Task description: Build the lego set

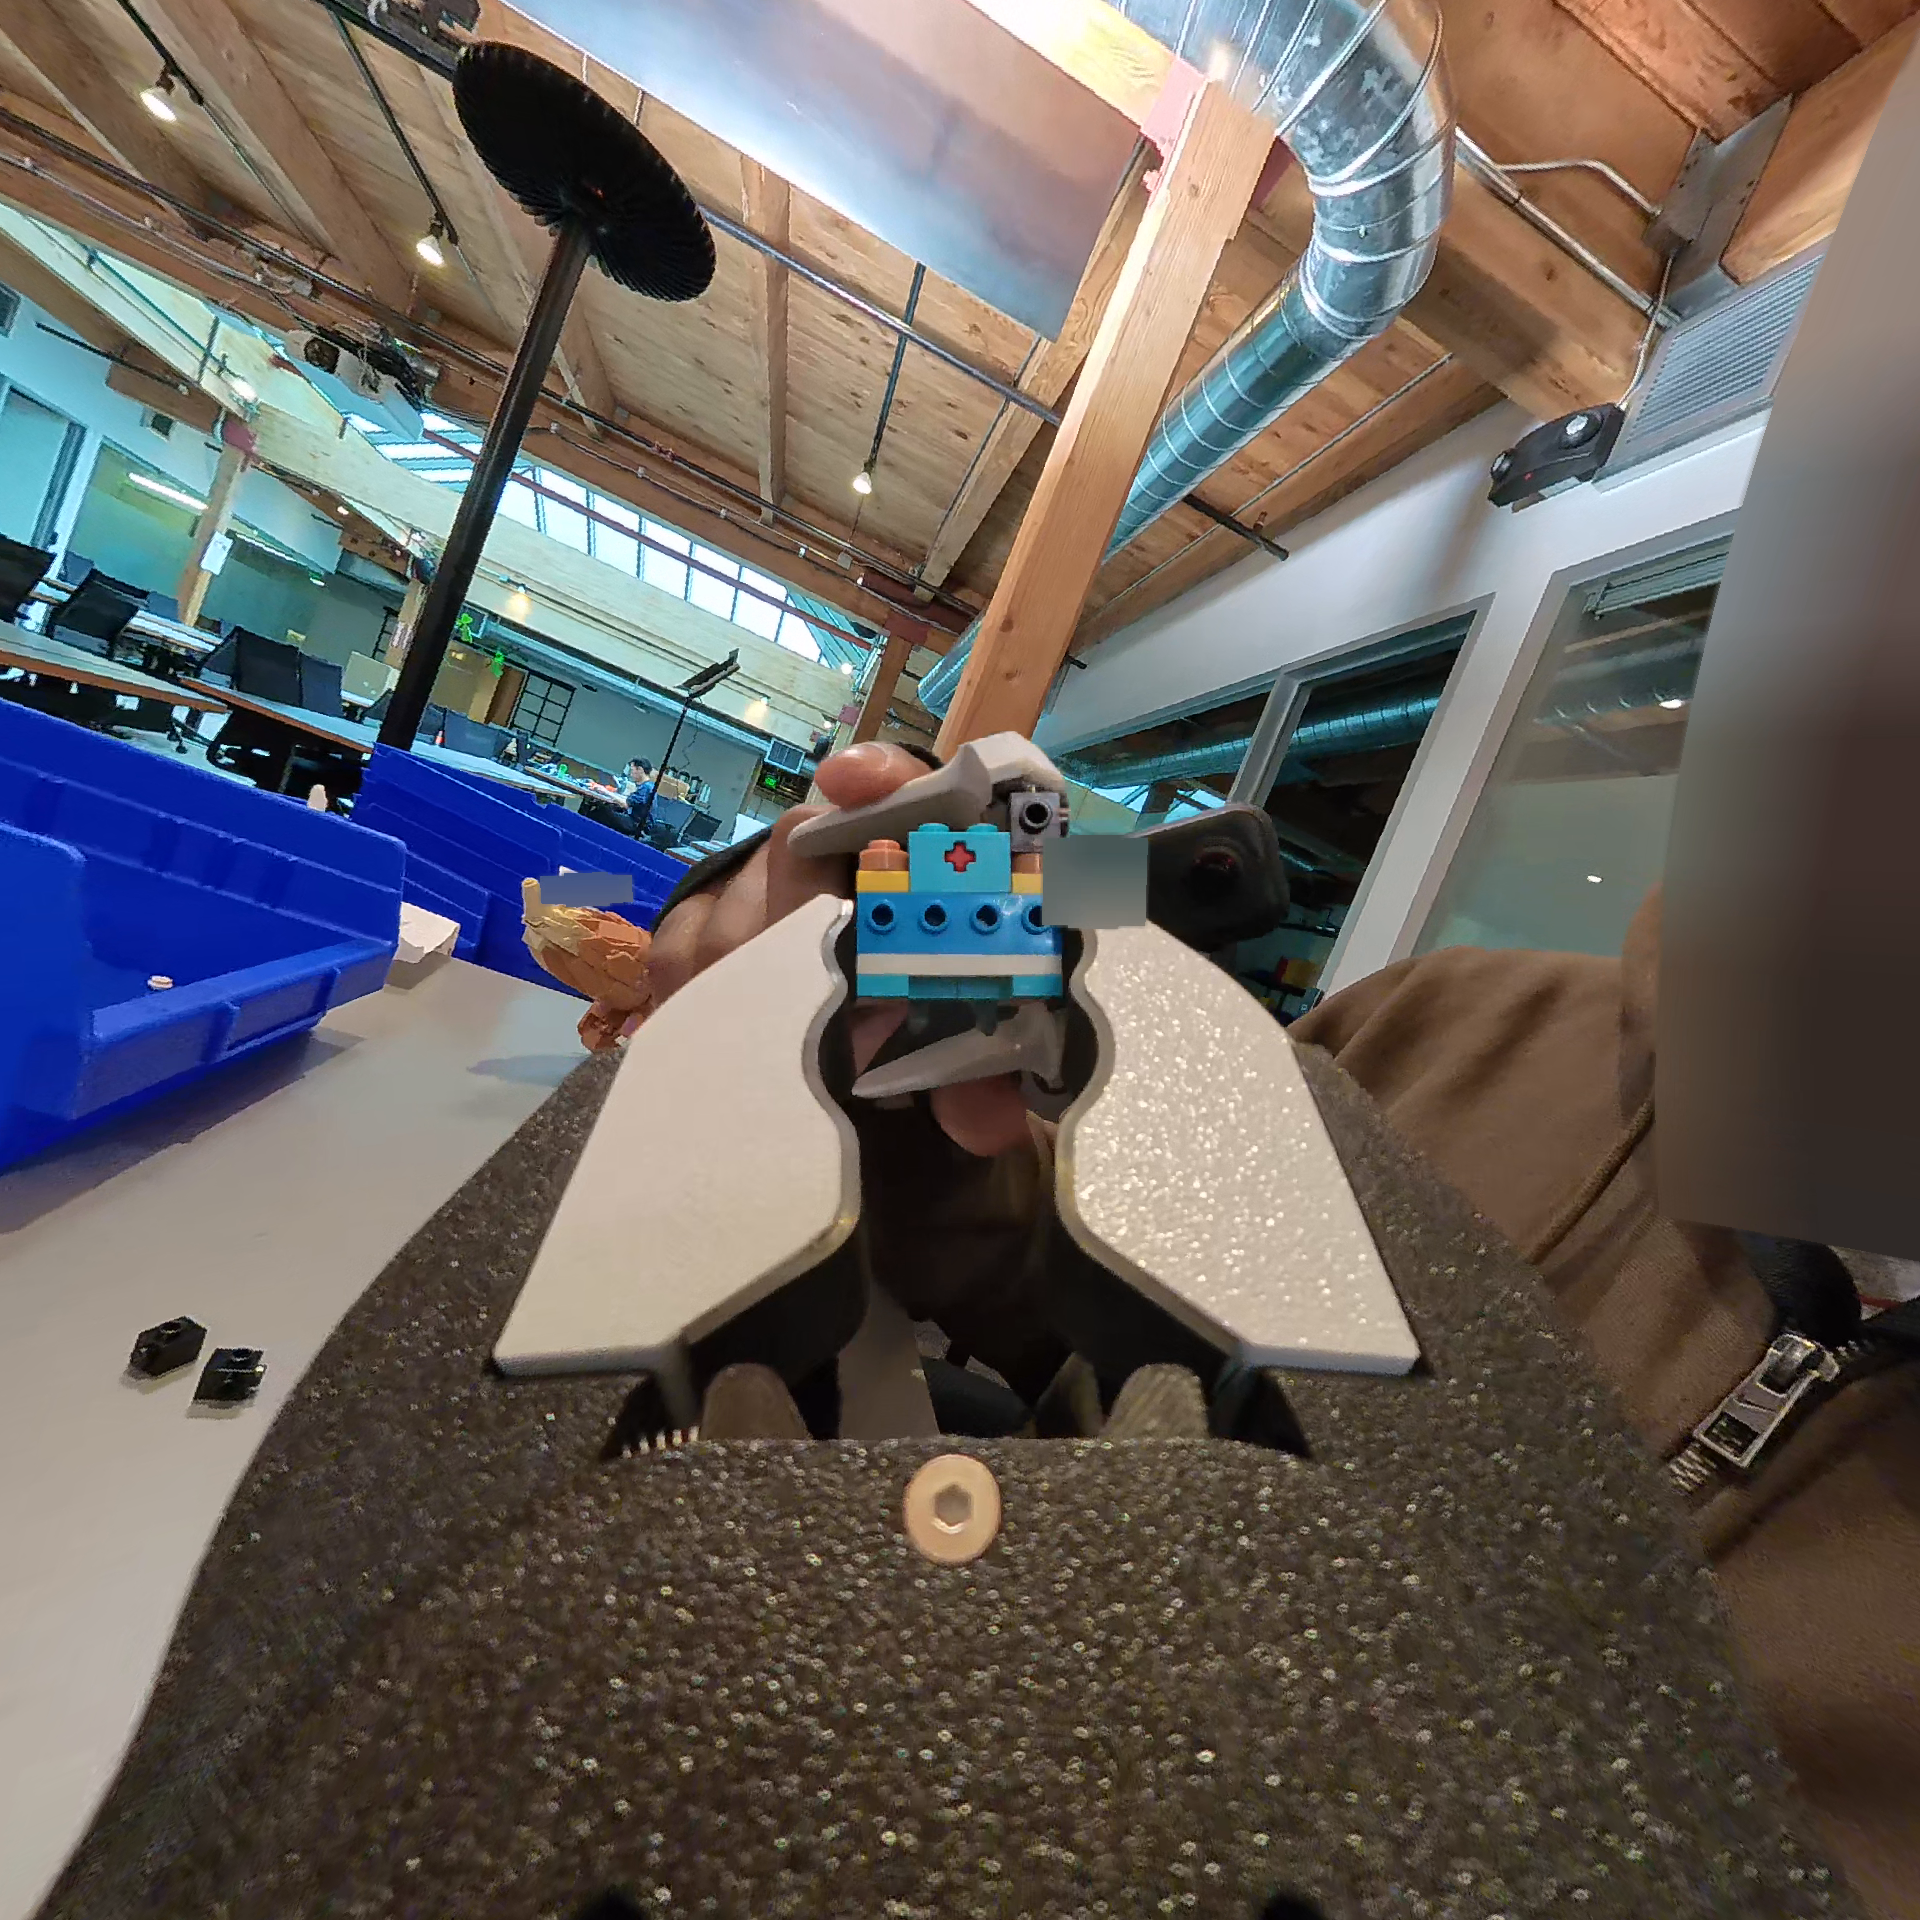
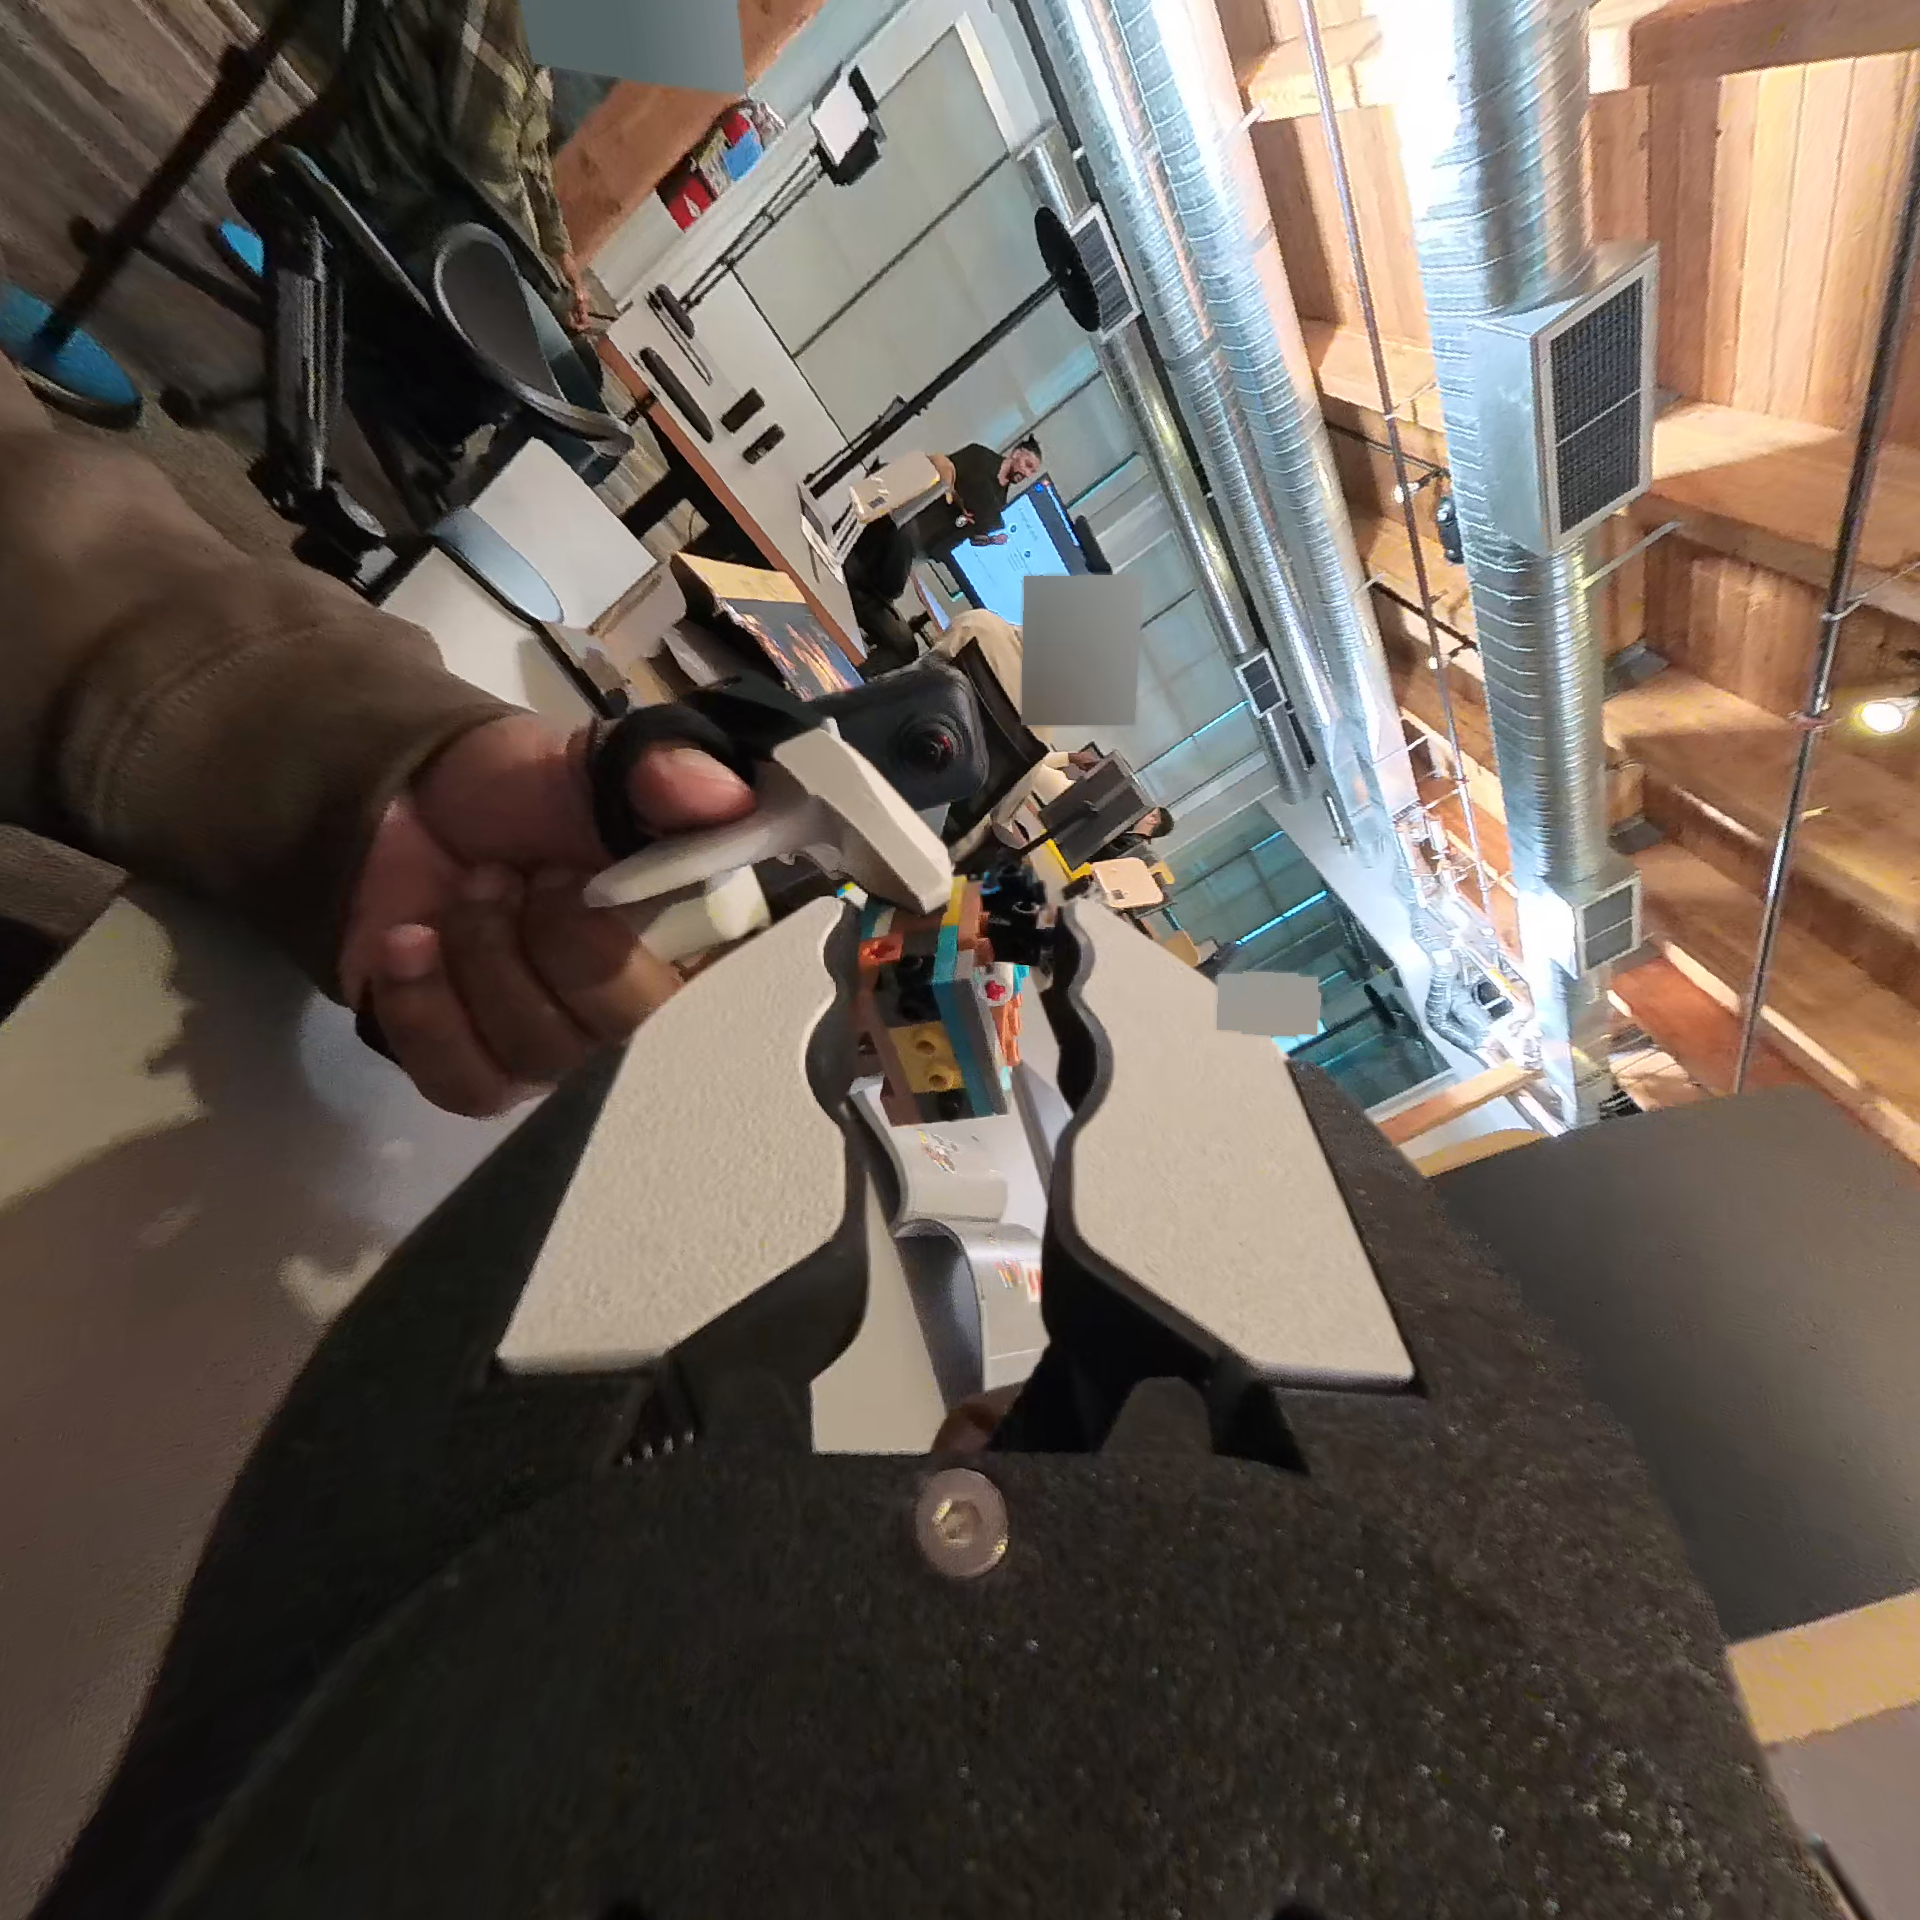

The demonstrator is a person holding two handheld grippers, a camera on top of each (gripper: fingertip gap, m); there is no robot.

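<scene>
Your left gripper (image 1: 956, 935) clamps the blue, yellow and white brick lego model (image 1: 951, 925); your right gripper (image 1: 935, 935), at twelve o'clock, clasps it too.

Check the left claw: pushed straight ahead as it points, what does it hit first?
Most likely the lego model, held right at the left claw tips. Just behind it are the right claw and the hand holding it. Depth is hard to judge.

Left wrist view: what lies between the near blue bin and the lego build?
Left wrist view shows an orange-brown brick figure and a white scrap on the table between the near blue bin and lego build.
</scene>
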